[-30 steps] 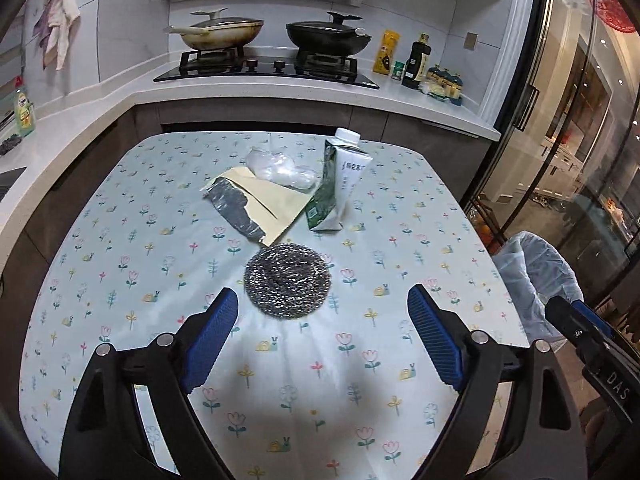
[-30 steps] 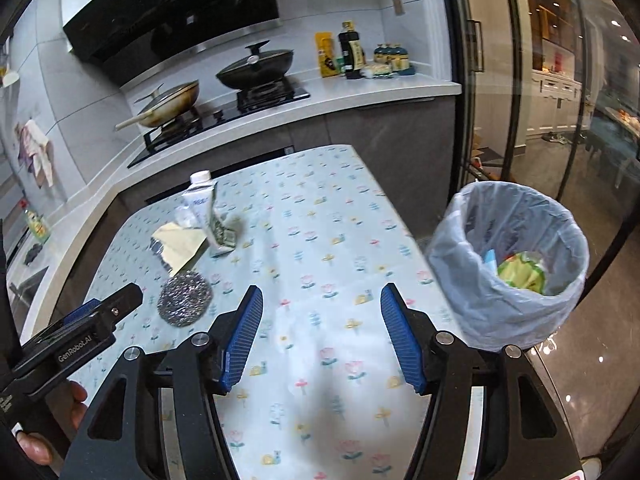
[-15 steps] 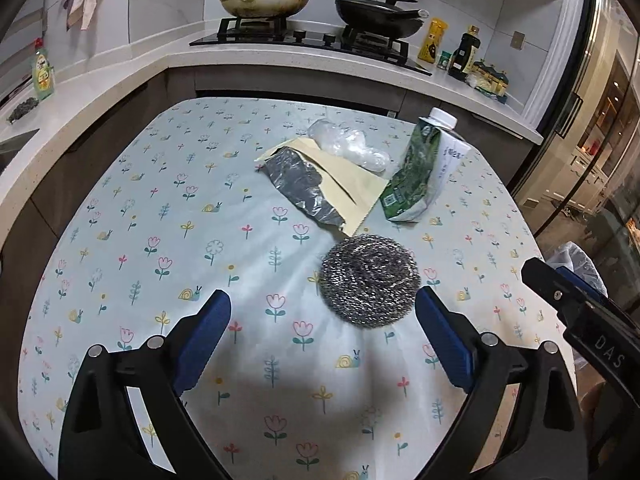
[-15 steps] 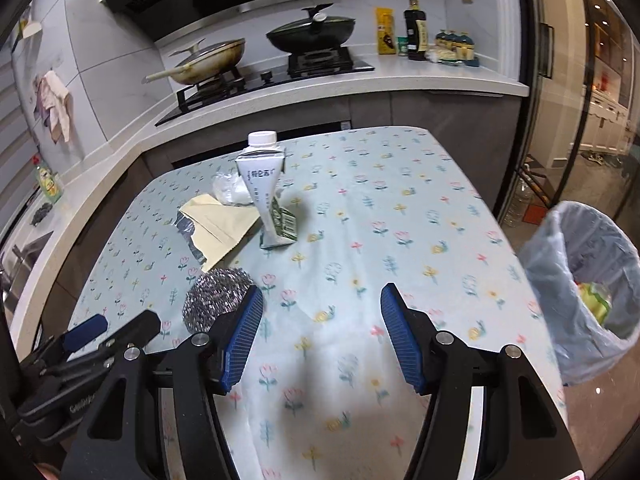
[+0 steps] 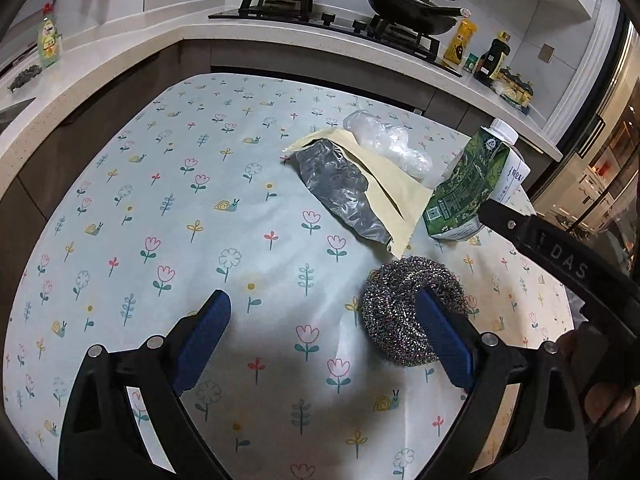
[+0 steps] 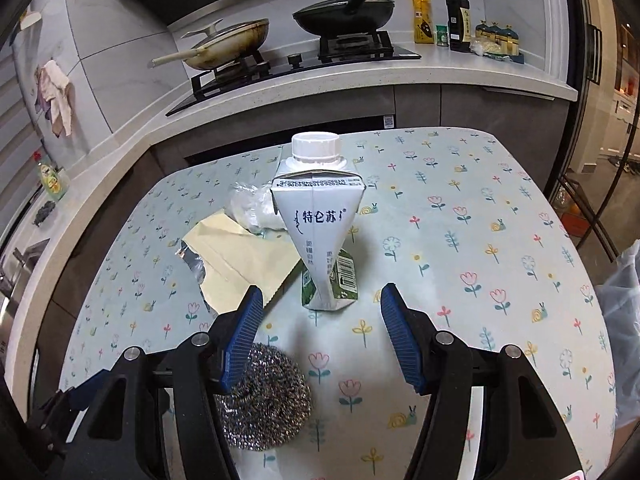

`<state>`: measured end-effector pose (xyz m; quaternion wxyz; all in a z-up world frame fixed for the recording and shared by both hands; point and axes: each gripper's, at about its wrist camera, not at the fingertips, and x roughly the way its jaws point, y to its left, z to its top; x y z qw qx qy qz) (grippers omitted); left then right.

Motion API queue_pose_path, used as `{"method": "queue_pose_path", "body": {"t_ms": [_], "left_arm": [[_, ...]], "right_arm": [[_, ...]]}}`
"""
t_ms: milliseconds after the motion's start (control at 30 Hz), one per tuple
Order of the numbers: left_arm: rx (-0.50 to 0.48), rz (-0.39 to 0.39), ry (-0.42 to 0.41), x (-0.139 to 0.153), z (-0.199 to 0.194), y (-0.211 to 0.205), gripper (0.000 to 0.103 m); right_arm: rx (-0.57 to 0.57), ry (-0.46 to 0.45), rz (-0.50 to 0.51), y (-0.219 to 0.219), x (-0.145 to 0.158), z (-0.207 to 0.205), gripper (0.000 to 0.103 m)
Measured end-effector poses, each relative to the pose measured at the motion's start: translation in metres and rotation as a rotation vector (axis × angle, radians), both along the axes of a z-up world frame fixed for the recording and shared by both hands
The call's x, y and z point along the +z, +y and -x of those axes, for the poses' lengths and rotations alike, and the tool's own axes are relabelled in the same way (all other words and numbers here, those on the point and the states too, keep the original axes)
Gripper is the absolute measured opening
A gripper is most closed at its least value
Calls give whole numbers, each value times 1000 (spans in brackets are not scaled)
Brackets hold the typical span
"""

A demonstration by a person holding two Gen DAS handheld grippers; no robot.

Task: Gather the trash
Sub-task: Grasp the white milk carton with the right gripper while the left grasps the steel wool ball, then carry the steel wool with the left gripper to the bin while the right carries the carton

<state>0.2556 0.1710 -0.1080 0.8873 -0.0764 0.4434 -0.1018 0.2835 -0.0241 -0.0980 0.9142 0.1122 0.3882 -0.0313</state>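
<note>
1. Lining up on the crushed milk carton (image 6: 320,236), I'd say: right tongs (image 6: 320,328) are spread wide, empty, with the carton standing just beyond them, mid-table (image 6: 500,208).
2. Left tongs (image 5: 320,344) are spread and empty too, near the steel scourer (image 5: 412,312), whose near edge sits behind the right finger.
3. Next move probably calls for pushing forward around the carton's narrow waist, then squeezing gently.
4. The bin bag (image 6: 624,320) peeks in far right.

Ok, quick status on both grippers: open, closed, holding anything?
Left gripper: open, empty; steel scourer behind its right finger.
Right gripper: open, empty, facing the upright milk carton.
</note>
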Motion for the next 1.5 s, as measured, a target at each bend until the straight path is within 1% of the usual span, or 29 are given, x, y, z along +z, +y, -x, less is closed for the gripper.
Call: {"method": "queue_pose_path", "body": {"t_ms": [67, 100, 133, 167, 200, 233, 367, 467, 533, 733, 800, 833, 867, 933, 1033, 1233, 1333, 1500], "left_arm": [[-5, -3, 3, -2, -2, -3, 89], [-7, -4, 6, -3, -3, -5, 89], [-9, -5, 8, -4, -3, -7, 89], [-12, -5, 9, -4, -4, -8, 90], [-15, -6, 10, -5, -4, -10, 90], [-18, -7, 11, -5, -5, -12, 90], [-39, -11, 12, -6, -4, -21, 92], [-66, -7, 17, -7, -4, -32, 92], [-89, -2, 22, -10, -5, -43, 93], [-126, -31, 53, -26, -15, -75, 93], [-122, -42, 51, -28, -16, -81, 89], [-124, -42, 54, -28, -16, -83, 83], [-122, -43, 56, -28, -15, -83, 80], [-120, -41, 59, -26, -13, -85, 78], [-125, -54, 48, -21, -6, -87, 74], [-143, -48, 15, -1, 16, -100, 73], [-173, -43, -2, 12, 29, -115, 73], [-235, -46, -41, 35, 56, -155, 73]], "right_arm": [[8, -2, 14, 3, -3, -7, 57], [11, 4, 22, 3, -6, -12, 52], [16, 11, 19, 3, -8, -15, 42], [24, 22, 13, 2, -11, -18, 36], [27, 27, 11, 1, -13, -20, 21], [27, 29, 14, 0, -14, -21, 12], [17, -2, 7, -11, -9, -11, 10], [-6, -31, 26, -23, 1, 7, 9], [-18, -35, 18, -33, 4, 17, 9], [-58, -40, 32, -60, 9, 46, 9], [-66, -43, 20, -68, 11, 55, 9], [-70, -47, 19, -71, 12, 58, 9], [-74, -52, 15, -74, 13, 63, 9], [-86, -64, 0, -80, 16, 70, 9], [-102, -81, -16, -89, 22, 81, 9], [-131, -111, -30, -107, 33, 107, 9], [-151, -131, -39, -121, 41, 123, 9], [-205, -162, -52, -155, 55, 157, 9]]}}
